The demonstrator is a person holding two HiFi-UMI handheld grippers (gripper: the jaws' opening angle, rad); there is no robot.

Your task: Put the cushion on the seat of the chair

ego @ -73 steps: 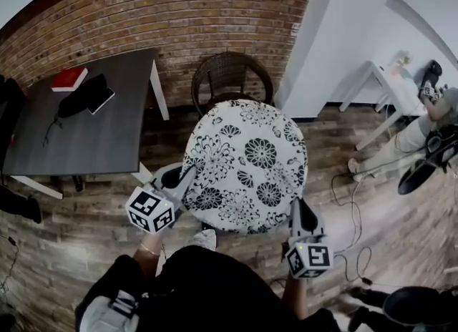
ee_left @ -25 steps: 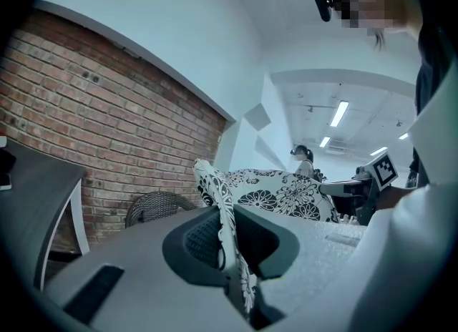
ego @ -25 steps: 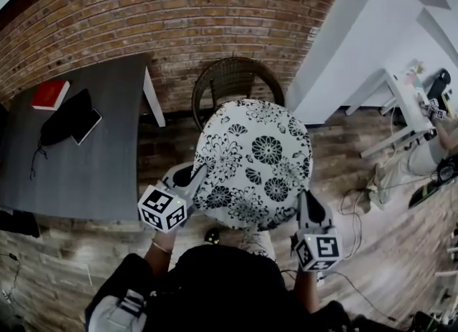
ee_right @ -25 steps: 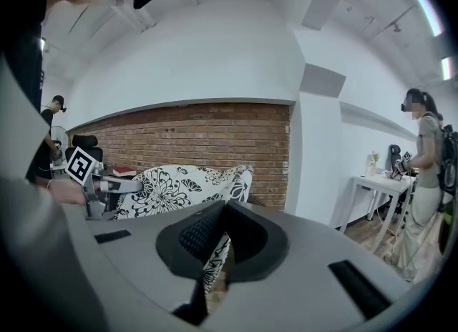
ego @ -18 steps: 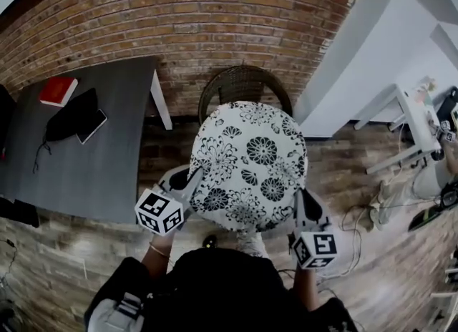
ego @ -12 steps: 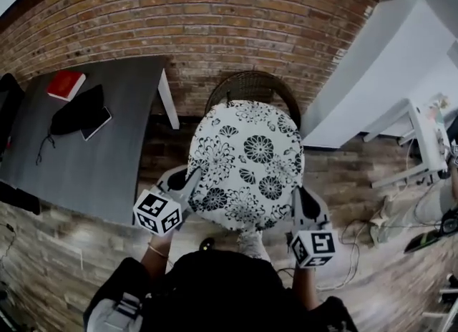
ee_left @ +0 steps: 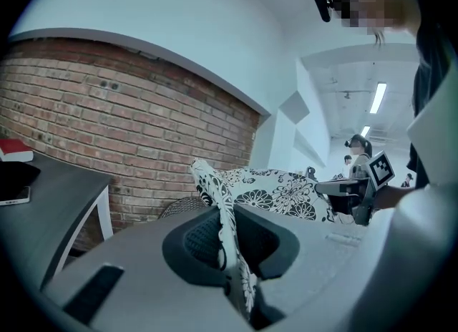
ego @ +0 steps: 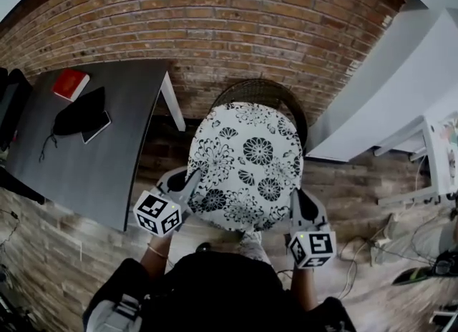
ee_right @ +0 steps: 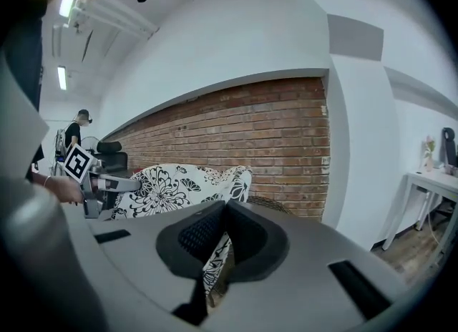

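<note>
A round white cushion (ego: 247, 166) with black flower print hangs in the air, held flat between both grippers. My left gripper (ego: 192, 178) is shut on its left rim, and my right gripper (ego: 295, 198) is shut on its right rim. Behind and below the cushion stands a dark wicker chair (ego: 252, 92) against the brick wall; the cushion hides its seat. In the left gripper view the cushion edge (ee_left: 227, 223) is pinched in the jaws, with the wicker chair (ee_left: 179, 207) low behind. The right gripper view shows the cushion (ee_right: 172, 189) and its rim (ee_right: 215, 255) clamped in the jaws.
A dark grey table (ego: 86, 152) stands at the left with a red book (ego: 70, 83), a black pouch (ego: 77, 111) and a phone on it. A white wall corner (ego: 390, 101) and a white table leg are at the right. Cables lie on the wooden floor (ego: 386, 245).
The cushion and both grippers have come closer to the wicker chair and the brick wall. The cushion now covers more of the chair. Both grips are unchanged.
</note>
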